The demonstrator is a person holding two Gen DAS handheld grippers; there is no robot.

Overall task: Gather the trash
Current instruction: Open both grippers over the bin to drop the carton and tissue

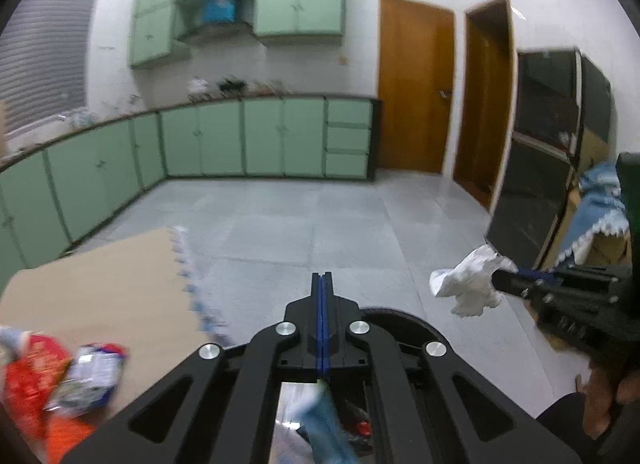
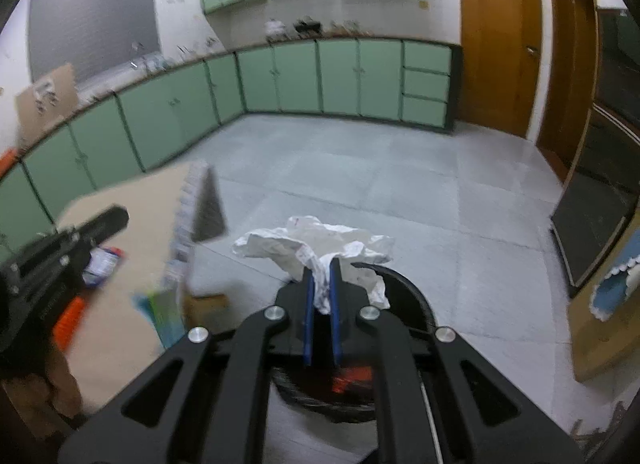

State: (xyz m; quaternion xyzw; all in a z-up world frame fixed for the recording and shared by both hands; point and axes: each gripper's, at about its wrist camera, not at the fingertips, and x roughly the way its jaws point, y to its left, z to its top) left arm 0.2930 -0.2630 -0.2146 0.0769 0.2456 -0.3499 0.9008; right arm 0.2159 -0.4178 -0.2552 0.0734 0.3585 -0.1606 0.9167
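My right gripper (image 2: pixel 320 264) is shut on a crumpled white paper (image 2: pixel 316 242), held in the air over a black-lined trash bin (image 2: pixel 408 296). It also shows in the left wrist view (image 1: pixel 496 282) with the paper (image 1: pixel 468 284). My left gripper (image 1: pixel 322 276) is shut, jaws pressed together with nothing seen between the tips; it shows as a dark shape in the right wrist view (image 2: pixel 116 218). A blue-green wrapper (image 1: pixel 324 420) appears below it, above the bin (image 1: pixel 400 318). Red (image 1: pixel 32 368) and silver (image 1: pixel 92 376) wrappers lie on the tan table (image 1: pixel 104 284).
Green base cabinets (image 1: pixel 224 140) line the far walls across a grey tiled floor (image 1: pixel 320 216). A wooden door (image 1: pixel 416 84) and a dark glass cabinet (image 1: pixel 548 144) stand on the right. A blue cloth (image 1: pixel 600 208) covers furniture at the right edge.
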